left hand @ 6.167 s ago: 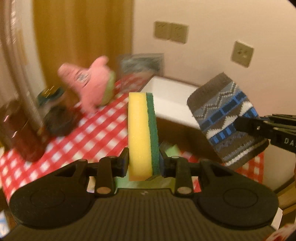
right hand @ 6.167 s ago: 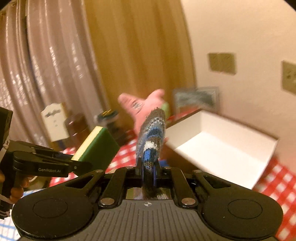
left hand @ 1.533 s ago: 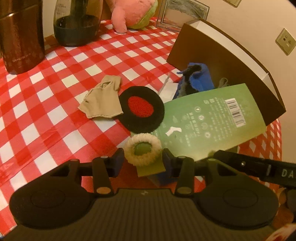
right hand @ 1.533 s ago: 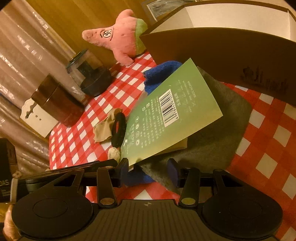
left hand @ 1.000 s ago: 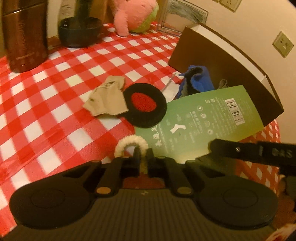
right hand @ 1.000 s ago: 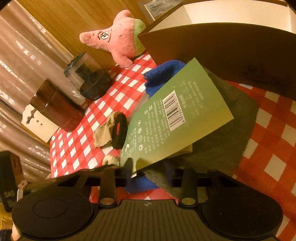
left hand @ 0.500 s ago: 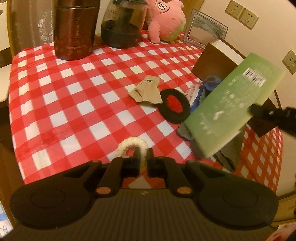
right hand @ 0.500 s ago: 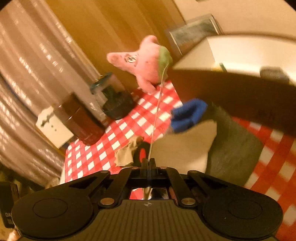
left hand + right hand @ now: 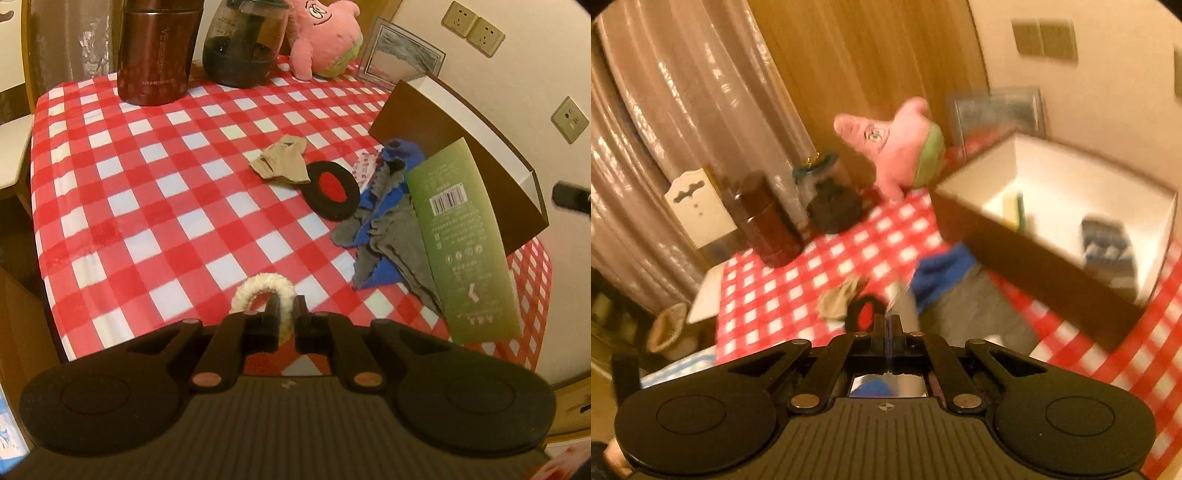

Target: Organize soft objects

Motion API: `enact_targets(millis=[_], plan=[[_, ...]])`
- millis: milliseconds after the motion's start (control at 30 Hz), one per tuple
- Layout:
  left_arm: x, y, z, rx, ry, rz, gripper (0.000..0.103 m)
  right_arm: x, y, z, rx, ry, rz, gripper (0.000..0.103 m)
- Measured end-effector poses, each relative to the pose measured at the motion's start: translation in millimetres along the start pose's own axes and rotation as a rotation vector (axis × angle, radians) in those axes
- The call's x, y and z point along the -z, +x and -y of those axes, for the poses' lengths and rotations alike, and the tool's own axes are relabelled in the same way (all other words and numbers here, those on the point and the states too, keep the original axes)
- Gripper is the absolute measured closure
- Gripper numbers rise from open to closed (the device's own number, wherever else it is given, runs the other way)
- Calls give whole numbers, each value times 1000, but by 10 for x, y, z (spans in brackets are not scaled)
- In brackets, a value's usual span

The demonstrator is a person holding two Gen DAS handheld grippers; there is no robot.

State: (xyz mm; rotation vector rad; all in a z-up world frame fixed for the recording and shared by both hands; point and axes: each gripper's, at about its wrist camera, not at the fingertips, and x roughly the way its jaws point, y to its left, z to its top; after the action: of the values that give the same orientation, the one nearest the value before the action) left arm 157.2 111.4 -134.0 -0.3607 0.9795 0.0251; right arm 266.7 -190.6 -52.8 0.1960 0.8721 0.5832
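One checked tablecloth (image 9: pixel 177 192) covers the table beside curtains (image 9: pixel 665 147).

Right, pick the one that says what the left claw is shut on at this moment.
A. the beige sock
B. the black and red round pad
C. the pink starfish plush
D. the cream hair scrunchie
D: the left claw is pinched shut on the cream hair scrunchie, whose loop arches up from between its fingers, while the other three lie or sit apart on the checked tablecloth.
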Motion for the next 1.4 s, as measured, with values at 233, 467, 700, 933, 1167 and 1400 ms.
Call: enact_targets(millis=[233, 467, 700, 933, 1167, 1400], plan=[[71, -19, 39, -10, 5, -18, 97, 653, 73, 289, 78, -56, -141, 66], [75, 58, 180, -19, 36, -43, 97, 973, 207, 355, 41, -48, -140, 53], [69, 138, 343, -42, 56, -71, 97, 1022, 515, 300, 98, -147, -98, 57], [29, 136, 505, -46, 83, -82, 97, 859, 692, 292, 89, -136, -103, 92], [-152, 11, 634, -35, 129, -54, 97, 427, 161, 422, -44, 11, -27, 95], [-376, -153, 854, 7, 186, -15, 97, 108, -387, 516, -24, 74, 43, 95]])
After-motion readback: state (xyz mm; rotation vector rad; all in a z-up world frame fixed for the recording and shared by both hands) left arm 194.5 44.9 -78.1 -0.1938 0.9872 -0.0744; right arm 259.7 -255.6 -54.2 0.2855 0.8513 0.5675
